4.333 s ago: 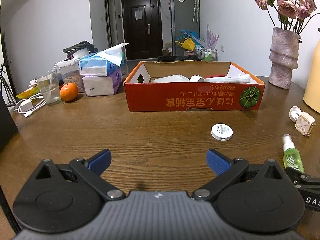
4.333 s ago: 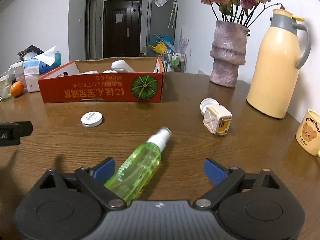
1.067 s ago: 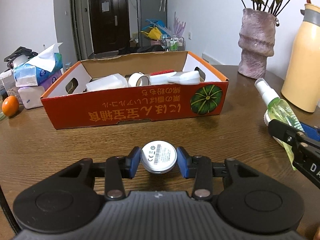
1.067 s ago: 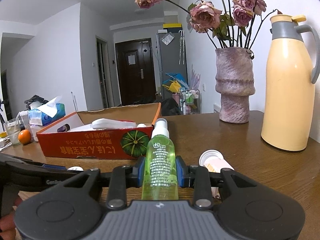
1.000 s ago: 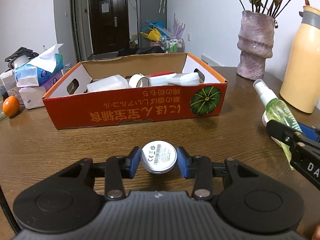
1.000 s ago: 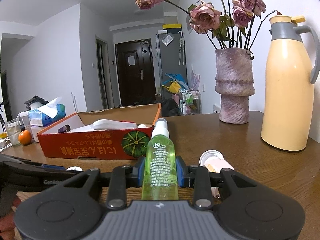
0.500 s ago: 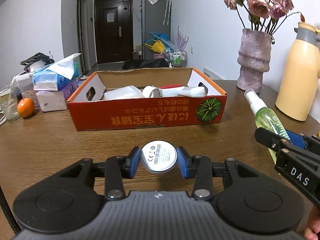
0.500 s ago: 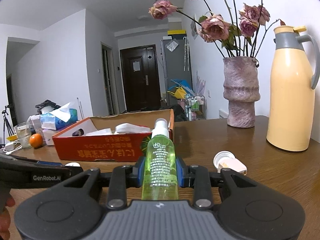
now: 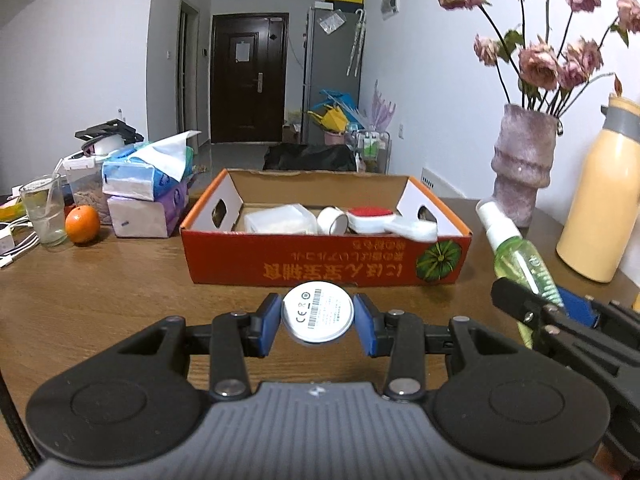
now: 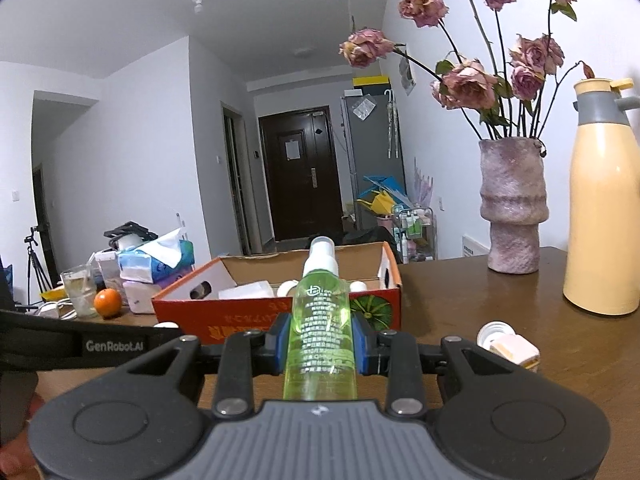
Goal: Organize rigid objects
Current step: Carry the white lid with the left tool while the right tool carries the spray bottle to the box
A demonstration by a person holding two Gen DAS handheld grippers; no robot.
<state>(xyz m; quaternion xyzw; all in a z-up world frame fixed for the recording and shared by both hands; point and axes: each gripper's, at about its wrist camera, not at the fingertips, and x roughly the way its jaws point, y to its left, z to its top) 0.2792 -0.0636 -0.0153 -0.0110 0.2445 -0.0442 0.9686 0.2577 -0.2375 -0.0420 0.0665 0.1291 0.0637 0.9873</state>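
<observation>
My left gripper (image 9: 318, 324) is shut on a white round disc (image 9: 317, 313) and holds it above the table, in front of the red cardboard box (image 9: 324, 266). My right gripper (image 10: 320, 342) is shut on a green spray bottle (image 10: 320, 320), nozzle pointing forward, raised before the box (image 10: 248, 320). The bottle also shows at the right of the left wrist view (image 9: 516, 256). The box holds several white items and a red-topped one (image 9: 368, 213).
A purple vase with roses (image 10: 514, 216) and a yellow thermos (image 10: 604, 216) stand at the right. A white cap and a small square adapter (image 10: 508, 344) lie on the table. Tissue packs (image 9: 148, 184), an orange (image 9: 82, 219) and a glass (image 9: 44, 212) stand at the left.
Both grippers have risen with their objects and now look down over the box rim. The disc and the bottle stay clamped.
</observation>
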